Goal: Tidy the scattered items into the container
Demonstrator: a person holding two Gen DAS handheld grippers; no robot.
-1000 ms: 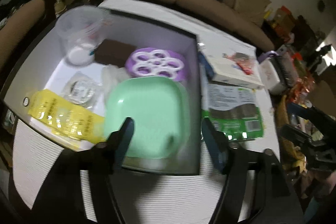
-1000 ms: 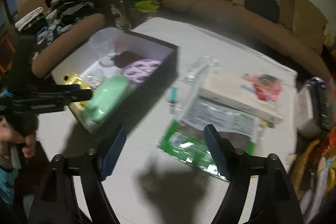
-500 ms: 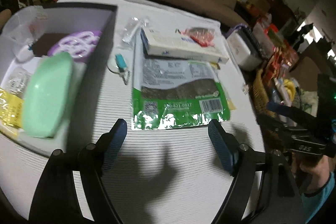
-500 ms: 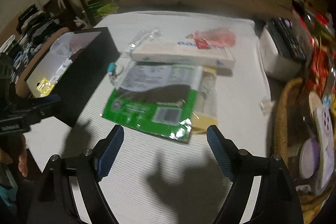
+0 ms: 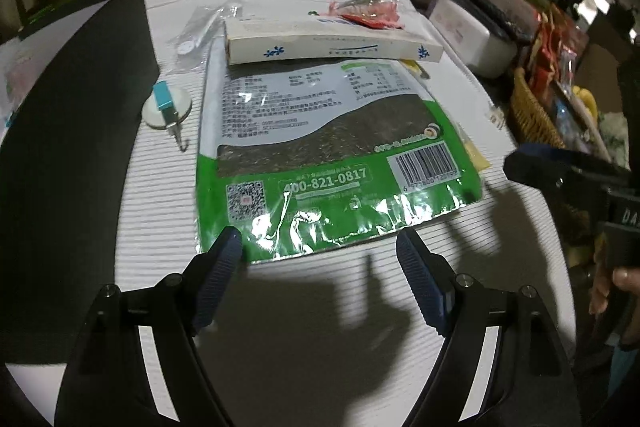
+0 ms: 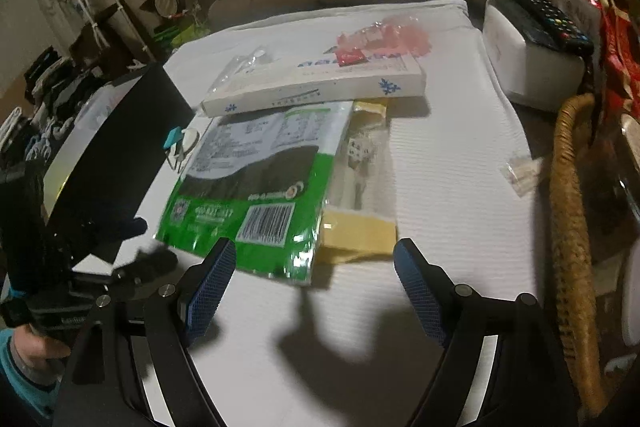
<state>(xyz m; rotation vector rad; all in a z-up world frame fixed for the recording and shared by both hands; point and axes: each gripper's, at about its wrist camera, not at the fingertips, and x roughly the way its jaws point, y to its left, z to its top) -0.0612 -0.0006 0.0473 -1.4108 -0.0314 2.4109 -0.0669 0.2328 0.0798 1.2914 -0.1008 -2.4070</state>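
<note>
left wrist view: swung off the container (image 5: 72, 115), now at frame left, down over the green packet (image 5: 332, 155) at centre. left gripper (image 5: 320, 259) jaws just widened, empty; right gripper (image 6: 312, 263) wide, empty. packet likely next.

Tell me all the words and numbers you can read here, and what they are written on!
"400-821-0817": on the flat green and white foil packet, by its lower edge.
"6 97": first barcode digits on that packet; the rest are blurred.
"DA": cut-off letters on the right gripper.
The packet's small print and the long white cardboard box print are too small to read.
</note>
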